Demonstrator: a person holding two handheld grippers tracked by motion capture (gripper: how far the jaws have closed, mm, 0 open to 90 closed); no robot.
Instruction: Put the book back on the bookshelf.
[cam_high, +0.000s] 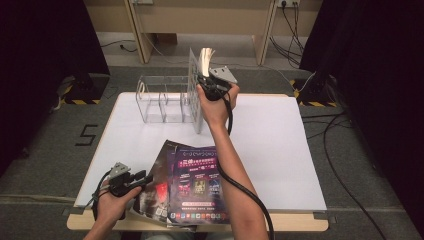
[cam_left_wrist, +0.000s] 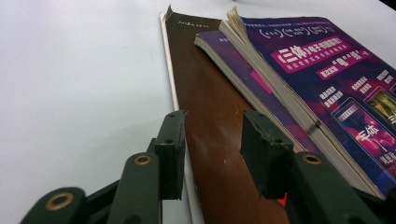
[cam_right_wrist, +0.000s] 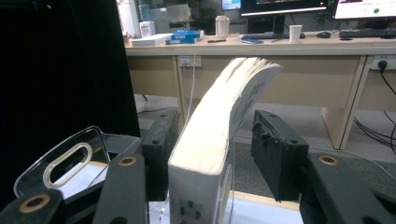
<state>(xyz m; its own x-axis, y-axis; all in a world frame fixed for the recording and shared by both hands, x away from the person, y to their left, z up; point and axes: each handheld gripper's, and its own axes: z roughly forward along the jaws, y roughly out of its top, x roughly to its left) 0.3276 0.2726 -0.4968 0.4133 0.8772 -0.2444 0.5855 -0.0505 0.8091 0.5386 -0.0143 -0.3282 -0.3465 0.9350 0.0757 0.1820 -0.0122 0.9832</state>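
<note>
White table (cam_high: 280, 150), book (cam_right_wrist: 219, 140) between apparently parted jaws

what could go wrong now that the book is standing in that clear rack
The book stands in the clear rack with its top pages fanned and bent to one side; with the right gripper open and its pads off it, it may lean or tip. Pulling that gripper away could brush the book. The left gripper is open over the brown book, which may slide on the table.
</note>
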